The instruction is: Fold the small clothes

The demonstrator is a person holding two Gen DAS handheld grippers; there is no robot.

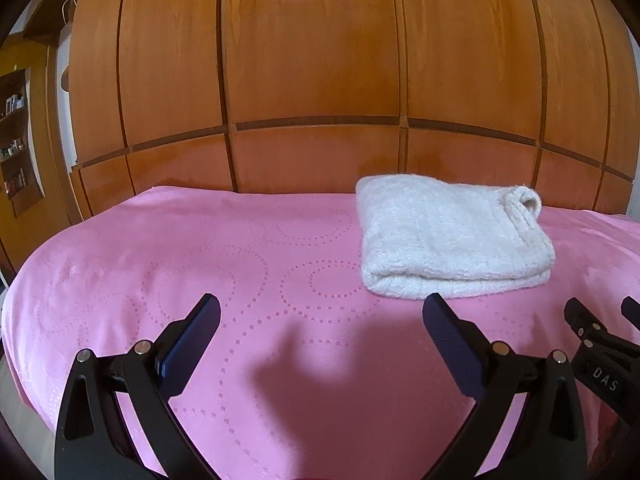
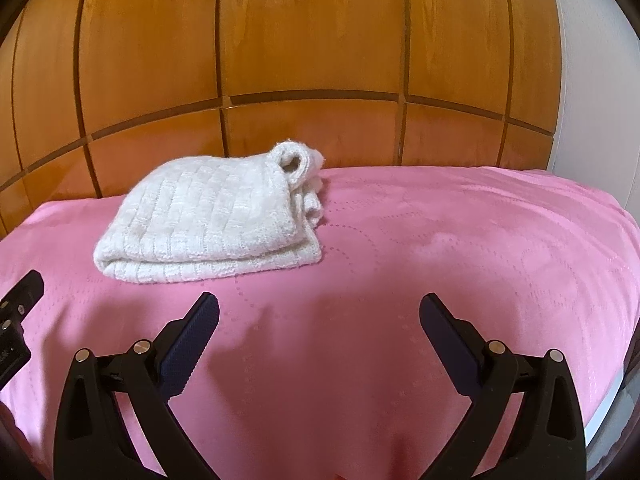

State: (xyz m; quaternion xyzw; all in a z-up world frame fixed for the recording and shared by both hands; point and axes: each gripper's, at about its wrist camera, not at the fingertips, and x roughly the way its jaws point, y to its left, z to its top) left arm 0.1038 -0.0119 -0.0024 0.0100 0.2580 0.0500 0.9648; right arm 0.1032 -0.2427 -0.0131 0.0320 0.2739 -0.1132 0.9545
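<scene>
A white knitted garment (image 1: 448, 240) lies folded into a thick rectangle on the pink bedspread (image 1: 200, 264), with a rolled cuff sticking up at its far right corner. In the right wrist view the same garment (image 2: 212, 224) sits left of centre. My left gripper (image 1: 322, 310) hovers open over the bedspread, short of the garment's near edge and a little to its left, holding nothing. My right gripper (image 2: 319, 308) is open too, nearer than the garment and to its right, its fingers empty. The right gripper's black body (image 1: 600, 344) shows at the left view's right edge.
A wall of wooden wardrobe doors (image 1: 312, 80) rises directly behind the bed. Shelves with small bottles (image 1: 16, 148) stand at the far left. A white wall (image 2: 592, 92) is at the right. The bedspread (image 2: 460, 240) drops off at its left and right edges.
</scene>
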